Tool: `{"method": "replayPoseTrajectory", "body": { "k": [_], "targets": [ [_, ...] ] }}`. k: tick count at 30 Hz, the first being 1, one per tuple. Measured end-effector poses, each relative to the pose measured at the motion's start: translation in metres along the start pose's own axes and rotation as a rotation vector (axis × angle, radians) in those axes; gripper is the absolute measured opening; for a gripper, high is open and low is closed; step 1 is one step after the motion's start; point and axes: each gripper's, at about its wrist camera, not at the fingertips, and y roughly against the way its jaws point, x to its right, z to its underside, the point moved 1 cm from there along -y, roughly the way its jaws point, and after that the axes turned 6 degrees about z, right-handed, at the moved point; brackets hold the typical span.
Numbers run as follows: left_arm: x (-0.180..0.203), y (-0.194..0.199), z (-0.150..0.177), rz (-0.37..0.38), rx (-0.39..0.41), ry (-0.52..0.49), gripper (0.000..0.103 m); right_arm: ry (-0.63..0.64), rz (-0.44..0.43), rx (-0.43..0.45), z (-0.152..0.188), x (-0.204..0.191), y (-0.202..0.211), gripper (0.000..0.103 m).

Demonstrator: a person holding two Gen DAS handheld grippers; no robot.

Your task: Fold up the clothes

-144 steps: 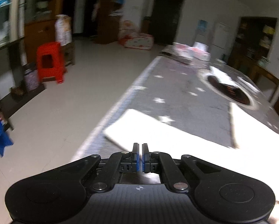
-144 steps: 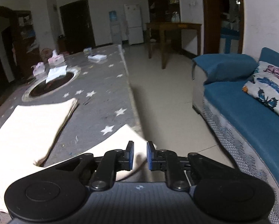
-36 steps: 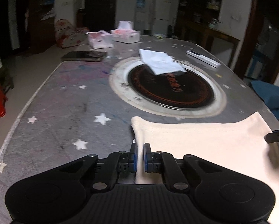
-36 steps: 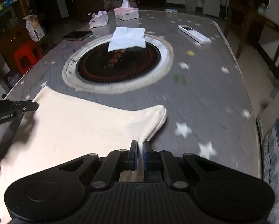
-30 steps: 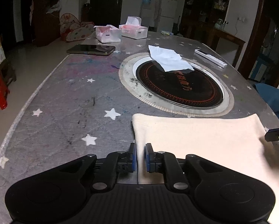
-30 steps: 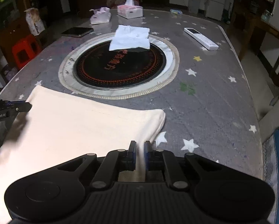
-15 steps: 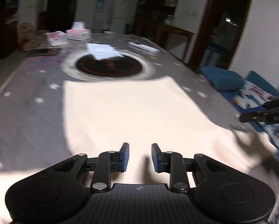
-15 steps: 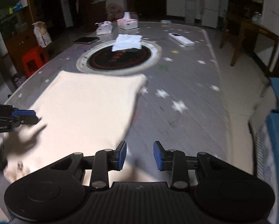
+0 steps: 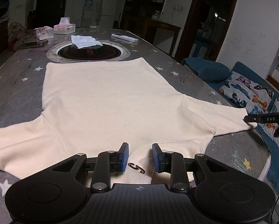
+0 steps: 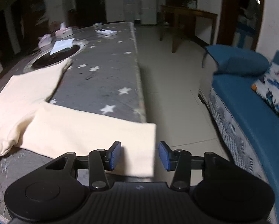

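**Shirt spread flat, both grippers released**

Shirt (image 9: 109, 100), cream, long-sleeved, lies opened out on the grey star-print tablecloth (image 9: 14, 85), hem toward the round inset burner (image 9: 88, 52), collar end nearest the left wrist camera. One sleeve runs out to the left across the table; the other sleeve (image 10: 87, 130) stretches right, its cuff end overhanging the table edge above the tiled floor (image 10: 173, 85).

Left gripper (image 9: 140, 156): blue pads spread apart, hovering over the collar region, where a small brown embroidered mark (image 9: 136, 168) shows between the fingers. Pads do not press on the fabric; nothing pinched.

Right gripper (image 10: 139, 155): jaws opening, pads wide apart. Sleeve cuff sits in the gap, nearer the left pad, but neither pad clamps it. View slightly motion-blurred. In the left wrist view the tip of this gripper (image 9: 258, 119) appears at the far right, at the sleeve end.

Background: white folded cloth (image 9: 84, 41) on the burner, two tissue boxes (image 9: 64, 28) and a white remote (image 9: 124, 37) at the far end of the table, dark phone (image 9: 34, 43) at left. Blue sofa (image 10: 251, 115) with butterfly-print cushion (image 9: 251, 91) to the right of the table.
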Motion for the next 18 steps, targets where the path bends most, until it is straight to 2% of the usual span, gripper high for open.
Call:
{"method": "replayPoseTrajectory", "body": {
  "k": [3,4,5,6,7,13,18],
  "targets": [
    [0.003,-0.001,0.000,-0.013,0.000,-0.008,0.034,-0.026,-0.031,0.001,0.003,0.006,-0.003,0.038],
    [0.004,-0.002,0.000,-0.018,0.000,-0.010,0.034,-0.028,-0.038,0.005,0.003,0.007,-0.003,0.026],
    [0.005,-0.002,0.000,-0.022,0.000,-0.011,0.034,-0.016,-0.038,0.011,0.002,0.005,-0.003,0.018],
    [0.005,-0.003,0.000,-0.025,0.000,-0.013,0.034,0.002,-0.034,0.015,0.001,0.002,-0.002,0.015],
    [0.006,-0.003,0.001,-0.028,-0.001,-0.015,0.034,0.024,-0.025,0.019,0.000,-0.002,-0.002,0.009],
    [0.009,-0.004,0.002,-0.038,-0.009,-0.049,0.034,0.187,0.088,0.109,-0.024,-0.015,-0.003,0.006],
    [0.013,-0.005,0.004,-0.046,-0.010,-0.092,0.035,0.252,0.127,0.097,-0.038,-0.018,-0.025,0.006]
  ]
}}
